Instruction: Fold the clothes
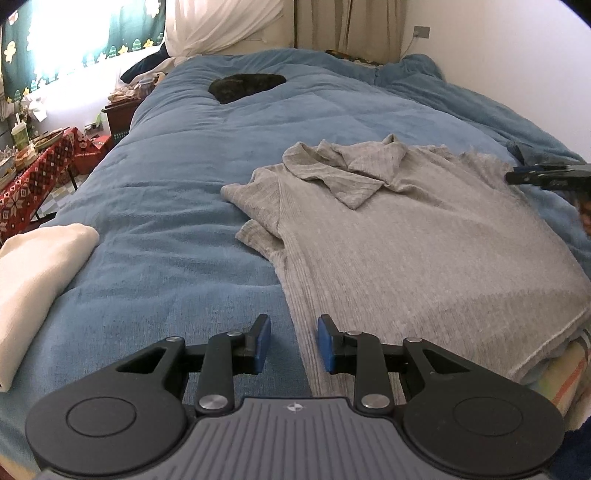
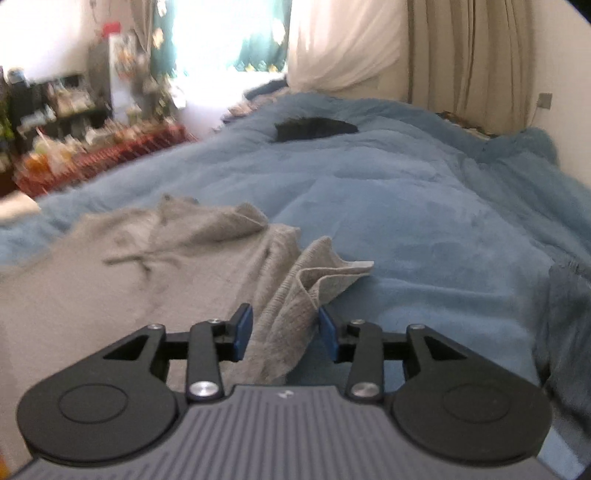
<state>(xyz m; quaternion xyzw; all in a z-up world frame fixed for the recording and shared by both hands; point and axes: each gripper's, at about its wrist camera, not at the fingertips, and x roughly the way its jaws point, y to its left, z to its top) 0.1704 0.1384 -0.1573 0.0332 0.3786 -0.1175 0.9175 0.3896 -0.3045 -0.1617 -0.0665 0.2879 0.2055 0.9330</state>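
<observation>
Grey sweater [image 1: 424, 236] lies on blue blanket [image 1: 184, 206]; curtains [image 1: 347, 26] behind.

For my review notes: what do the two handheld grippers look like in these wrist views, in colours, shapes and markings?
Both look alike. The left gripper and right gripper each have black linkage arms with silver pivot bolts, two round black discs at the sides, and a grey ribbed body bearing a small white emblem. Their fingers carry flat blue pads. No cables, sleeves or hands are visible.
</observation>
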